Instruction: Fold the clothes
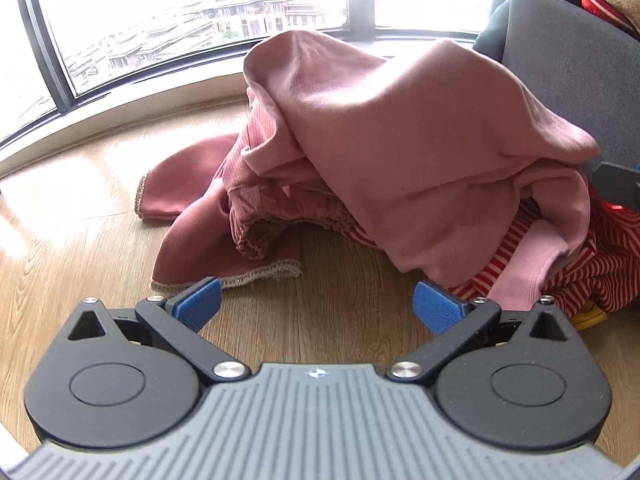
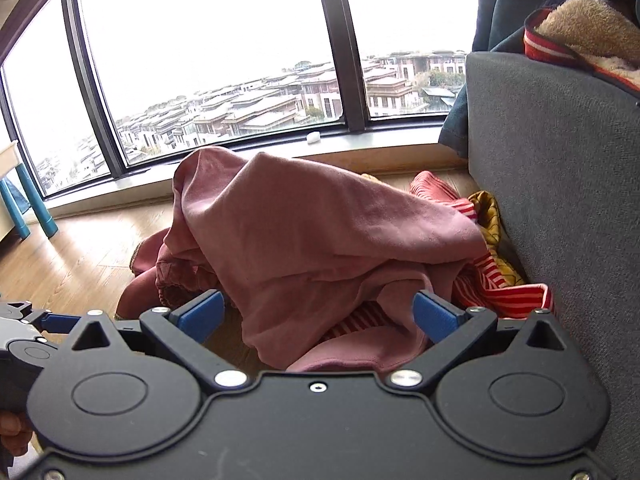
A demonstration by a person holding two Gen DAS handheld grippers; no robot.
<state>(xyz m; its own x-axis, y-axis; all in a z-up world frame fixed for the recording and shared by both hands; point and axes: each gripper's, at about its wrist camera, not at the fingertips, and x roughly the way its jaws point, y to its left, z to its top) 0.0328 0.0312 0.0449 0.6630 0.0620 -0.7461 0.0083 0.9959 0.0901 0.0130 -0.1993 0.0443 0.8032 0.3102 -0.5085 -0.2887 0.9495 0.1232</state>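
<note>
While we hold both tools low over the wooden floor [image 1: 80, 216], the heap of clothes lies ahead of us, piled against the base of a grey sofa [image 2: 560, 184]. Our left gripper [image 1: 318, 304] has its blue pads [image 1: 198, 306] spread wide with nothing between them, only bare floorboards beneath the gap; the heap is just beyond its tips. Our right gripper [image 2: 318, 314] is likewise spread and grasping nothing, though the near edge of a pink sweatshirt [image 2: 320, 232] shows in the gap between its fingers; we cannot tell whether it touches them. That sweatshirt is draped over the top of the heap and hides most of what is under it. Beneath it we see darker pink trousers with an elastic waistband [image 1: 272, 220], and a dusty-rose cloth with a pale lace hem [image 1: 192, 204] spreading flat on the floor to the left. A red-and-white striped garment [image 2: 500, 288] pokes out on the sofa side, with a mustard-yellow piece [image 2: 492, 216] wedged between it and the sofa. On top of the sofa arm rests a tan fleece item with a red striped trim [image 2: 580, 36], next to dark blue fabric [image 2: 520, 0]. Behind the heap runs a large window [image 2: 200, 60] over a low sill, and a blue table leg [image 2: 38, 204] stands far left. The left gripper's tip is at the lower left edge of the right wrist view.
</note>
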